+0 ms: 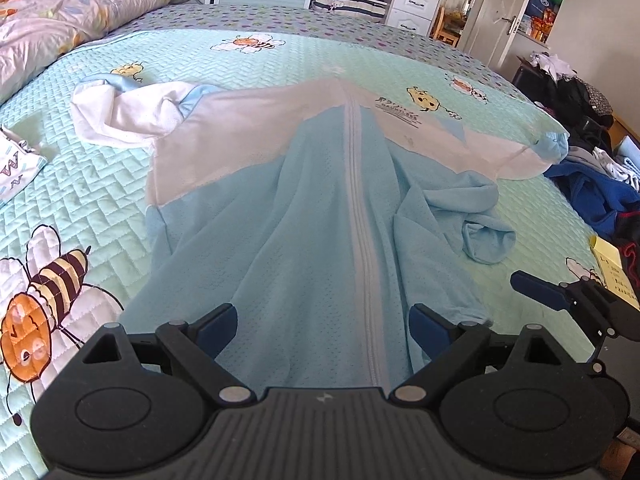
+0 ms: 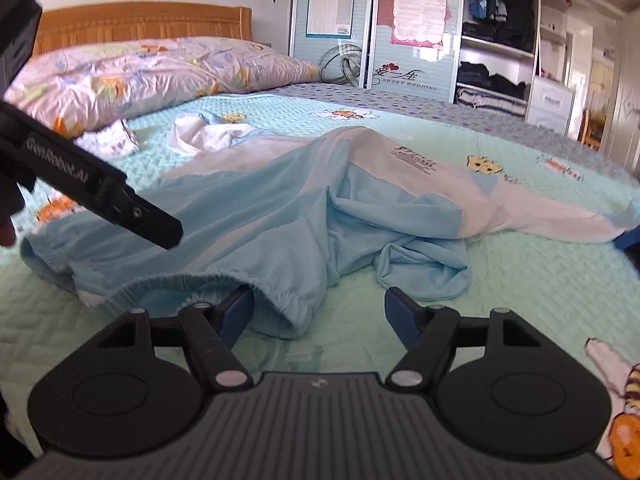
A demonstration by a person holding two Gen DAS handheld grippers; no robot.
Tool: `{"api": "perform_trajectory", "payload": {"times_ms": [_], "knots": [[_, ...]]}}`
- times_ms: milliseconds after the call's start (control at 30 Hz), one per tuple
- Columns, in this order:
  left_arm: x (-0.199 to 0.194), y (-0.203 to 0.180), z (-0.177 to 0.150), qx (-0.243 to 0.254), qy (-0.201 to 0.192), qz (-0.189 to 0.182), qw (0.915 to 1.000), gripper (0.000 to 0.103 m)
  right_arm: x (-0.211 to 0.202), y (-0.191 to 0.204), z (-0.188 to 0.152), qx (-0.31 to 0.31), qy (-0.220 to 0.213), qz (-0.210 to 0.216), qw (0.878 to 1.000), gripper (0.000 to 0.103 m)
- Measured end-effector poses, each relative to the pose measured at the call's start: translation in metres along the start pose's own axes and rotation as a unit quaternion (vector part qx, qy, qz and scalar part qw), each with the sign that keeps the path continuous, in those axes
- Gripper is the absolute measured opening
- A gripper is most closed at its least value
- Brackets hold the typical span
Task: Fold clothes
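While the light blue and white zip-up jacket [image 1: 320,184] lies spread across the middle of the left wrist frame on the bee-print bedspread [image 1: 100,200], its hem reaches down to the left gripper [image 1: 324,332] at the bottom centre. That gripper's fingers [image 1: 218,330] stand spread, with the blue fabric and the zipper line running between them; whether the pads press the cloth cannot be told. In the right wrist view the right gripper [image 2: 318,314] sits at the bottom centre, its fingers [image 2: 402,314] spread, the jacket's elastic hem just beside the left finger and bare bedspread between them. One sleeve lies crumpled right of centre. A floral pillow [image 2: 140,76] rests in the upper left, a wardrobe [image 2: 380,28] at the top centre.
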State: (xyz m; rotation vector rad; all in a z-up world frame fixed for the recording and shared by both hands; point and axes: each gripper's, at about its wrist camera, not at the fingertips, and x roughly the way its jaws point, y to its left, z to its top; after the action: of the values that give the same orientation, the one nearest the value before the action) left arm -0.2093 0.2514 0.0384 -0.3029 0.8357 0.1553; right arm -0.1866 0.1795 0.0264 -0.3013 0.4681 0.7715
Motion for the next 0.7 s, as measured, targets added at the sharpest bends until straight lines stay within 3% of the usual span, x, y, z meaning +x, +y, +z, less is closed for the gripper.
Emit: {"api": "perform_trajectory", "payload": {"times_ms": [100,267,333,433,700], "knots": [[0.001,0.000,-0.001,-0.001,0.003,0.000,1.0000,0.093,0.001,0.002,0.000,-0.013,-0.009,-0.008,1.000,0.073],[-0.003,-0.001,-0.003,-0.006,0.001,-0.004,1.0000,0.094,0.010,0.002,0.002,-0.008,-0.002,-0.005,1.000,0.046],[-0.004,-0.001,-0.004,-0.008,0.000,-0.006,1.0000,0.095,0.012,0.001,0.001,0.012,0.006,0.012,1.000,0.013],[-0.007,-0.002,-0.006,-0.010,0.001,-0.009,0.9999,0.095,0.013,0.000,0.000,0.026,0.006,0.022,0.999,0.005],[-0.024,0.008,-0.007,-0.029,-0.015,-0.015,0.9994,0.096,-0.033,-0.011,0.008,0.054,-0.050,0.039,0.997,0.004]]}}
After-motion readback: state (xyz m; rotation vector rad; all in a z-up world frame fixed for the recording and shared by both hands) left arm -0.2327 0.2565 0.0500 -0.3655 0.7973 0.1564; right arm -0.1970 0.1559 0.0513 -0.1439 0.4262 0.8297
